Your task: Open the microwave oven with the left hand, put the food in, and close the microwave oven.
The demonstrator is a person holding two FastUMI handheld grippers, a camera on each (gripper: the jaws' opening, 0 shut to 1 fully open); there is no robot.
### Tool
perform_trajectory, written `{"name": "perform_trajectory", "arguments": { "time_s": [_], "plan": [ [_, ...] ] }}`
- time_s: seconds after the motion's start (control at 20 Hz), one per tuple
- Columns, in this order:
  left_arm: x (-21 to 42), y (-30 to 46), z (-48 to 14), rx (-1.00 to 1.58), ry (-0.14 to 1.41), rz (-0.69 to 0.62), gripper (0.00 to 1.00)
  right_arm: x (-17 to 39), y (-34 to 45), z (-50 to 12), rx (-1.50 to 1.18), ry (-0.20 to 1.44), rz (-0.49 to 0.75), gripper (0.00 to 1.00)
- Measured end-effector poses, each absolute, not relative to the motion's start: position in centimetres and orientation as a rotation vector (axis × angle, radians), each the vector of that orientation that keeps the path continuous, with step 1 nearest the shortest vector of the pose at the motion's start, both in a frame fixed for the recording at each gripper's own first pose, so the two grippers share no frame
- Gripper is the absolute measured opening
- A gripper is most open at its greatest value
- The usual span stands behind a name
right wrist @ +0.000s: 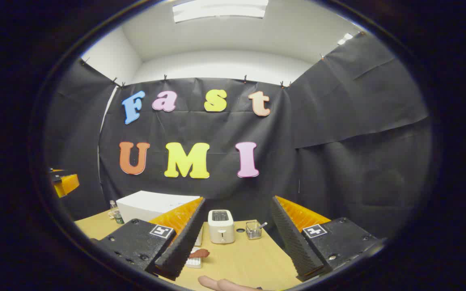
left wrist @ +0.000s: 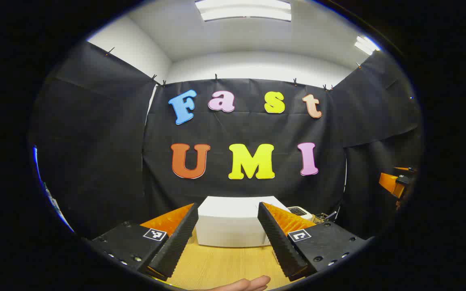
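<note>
white microwave oven is seen w/ door closed, on the wooden table, straight ahead of left gripper, jaws apart; right gripper likewise spread, empty; right gripper view adds toaster, reddish food on white tray

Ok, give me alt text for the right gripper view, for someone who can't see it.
The right gripper is open and holds nothing above a wooden table. Ahead stand a white toaster and a small clear container, with the white microwave oven to their left. A reddish piece of food lies on a white dish near the left finger.
</note>
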State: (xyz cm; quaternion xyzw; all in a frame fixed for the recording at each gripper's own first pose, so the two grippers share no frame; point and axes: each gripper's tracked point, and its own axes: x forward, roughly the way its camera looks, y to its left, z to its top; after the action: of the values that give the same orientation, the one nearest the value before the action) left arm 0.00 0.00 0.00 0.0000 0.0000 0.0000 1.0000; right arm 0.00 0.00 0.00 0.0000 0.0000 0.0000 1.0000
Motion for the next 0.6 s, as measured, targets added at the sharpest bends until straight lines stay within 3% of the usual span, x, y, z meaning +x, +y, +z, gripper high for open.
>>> {"name": "perform_trajectory", "arguments": {
  "time_s": [0.6],
  "plan": [
    [0.1,-0.3,-1.5,0.000,0.040,-0.005,0.93,0.3,-1.2,-0.7,0.007,0.002,-0.003,1.00]
  ]
}}
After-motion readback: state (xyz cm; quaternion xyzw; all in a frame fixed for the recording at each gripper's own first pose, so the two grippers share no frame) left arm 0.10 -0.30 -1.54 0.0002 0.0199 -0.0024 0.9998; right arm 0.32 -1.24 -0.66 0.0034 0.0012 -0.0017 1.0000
